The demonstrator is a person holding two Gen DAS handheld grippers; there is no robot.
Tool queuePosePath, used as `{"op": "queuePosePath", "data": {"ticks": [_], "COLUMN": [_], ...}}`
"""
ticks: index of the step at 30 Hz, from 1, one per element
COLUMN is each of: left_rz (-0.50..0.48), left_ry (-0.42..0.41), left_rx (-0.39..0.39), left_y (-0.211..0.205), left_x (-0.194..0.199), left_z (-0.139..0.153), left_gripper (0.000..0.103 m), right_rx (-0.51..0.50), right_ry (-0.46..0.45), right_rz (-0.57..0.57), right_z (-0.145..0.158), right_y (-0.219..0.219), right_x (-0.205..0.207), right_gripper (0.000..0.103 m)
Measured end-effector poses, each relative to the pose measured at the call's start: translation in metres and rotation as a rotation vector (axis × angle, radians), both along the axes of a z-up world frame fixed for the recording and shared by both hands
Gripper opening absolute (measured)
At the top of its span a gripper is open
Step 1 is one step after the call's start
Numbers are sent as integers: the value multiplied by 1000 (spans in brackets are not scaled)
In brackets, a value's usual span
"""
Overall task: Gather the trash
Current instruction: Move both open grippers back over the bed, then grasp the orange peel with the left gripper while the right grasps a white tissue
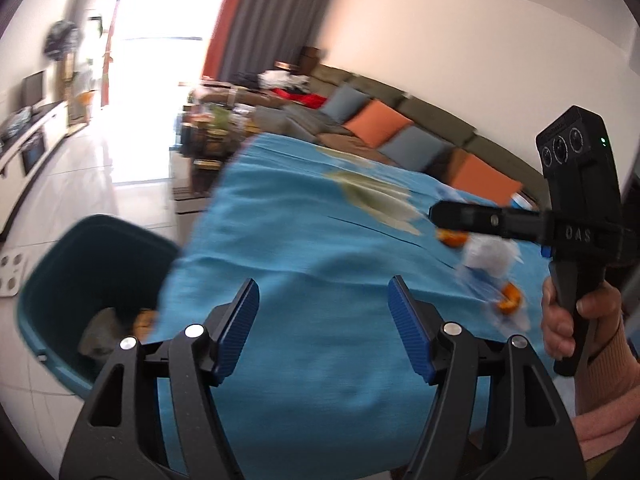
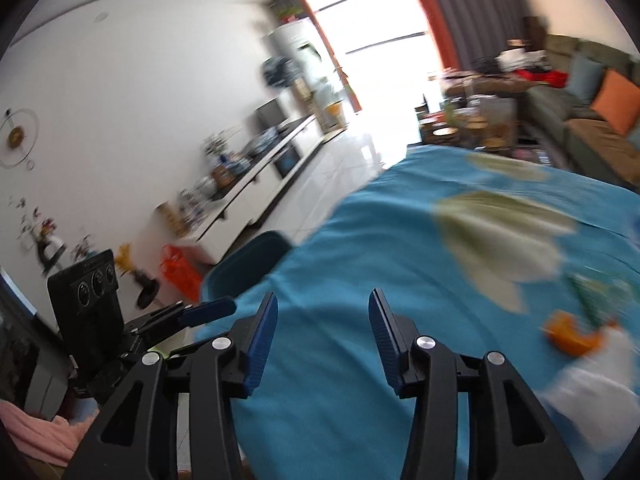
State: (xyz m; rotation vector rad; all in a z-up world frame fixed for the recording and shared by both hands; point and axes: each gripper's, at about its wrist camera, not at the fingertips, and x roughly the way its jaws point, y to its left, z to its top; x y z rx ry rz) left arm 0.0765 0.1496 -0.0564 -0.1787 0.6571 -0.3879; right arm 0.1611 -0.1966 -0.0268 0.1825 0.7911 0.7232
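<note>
A teal trash bin point(image 1: 92, 264) stands on the floor at the left edge of a table with a blue cloth point(image 1: 312, 248); some trash lies in it. The bin's rim shows in the right wrist view point(image 2: 248, 256). Orange peel point(image 1: 452, 238), a second peel piece point(image 1: 510, 298) and a white crumpled wrapper point(image 1: 488, 258) lie at the table's right. In the right wrist view orange peel point(image 2: 572, 334) and white paper point(image 2: 592, 396) are blurred at the right. My left gripper point(image 1: 322, 328) is open and empty over the cloth near the bin. My right gripper point(image 2: 324, 340) is open and empty over the cloth.
A sofa with orange and blue cushions point(image 1: 380, 124) runs behind the table. A cluttered coffee table point(image 1: 216, 128) stands beyond. A white cabinet with a TV point(image 2: 272, 148) lines the left wall. A white tiled floor point(image 1: 100, 184) lies to the left.
</note>
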Motion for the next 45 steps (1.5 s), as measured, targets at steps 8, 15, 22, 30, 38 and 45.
{"op": "queuePosePath", "data": {"ticks": [8,15,22,30,38,45], "left_rz": [-201,-346,-447,-512,-523,-525], "left_ry": [16,23,62,108,173,164], "left_rx": [1,37,62,106,106,101], "left_y": [-86,-148,-202,-239,-250,-249], "left_x": [4,3,11,17,27,25], "left_z": [-6,-10,-20,-29,-41,-42], "left_gripper": [66,66,66,57,37,29], "right_rx": [-61,-88,-99,-103,-83,-52], "right_ry": [-18,2,42,56,56,55], "right_rz": [-259,-403,-402,-368,-344,-327], "right_z": [-9,-28,-51,-59,-58,-55], "right_y": [-98,-157,-174,-170,-174,-176], "right_x": [-17,-21,-18,-18,-26,-31], "right_gripper": [47,53,59,56,34,7]}}
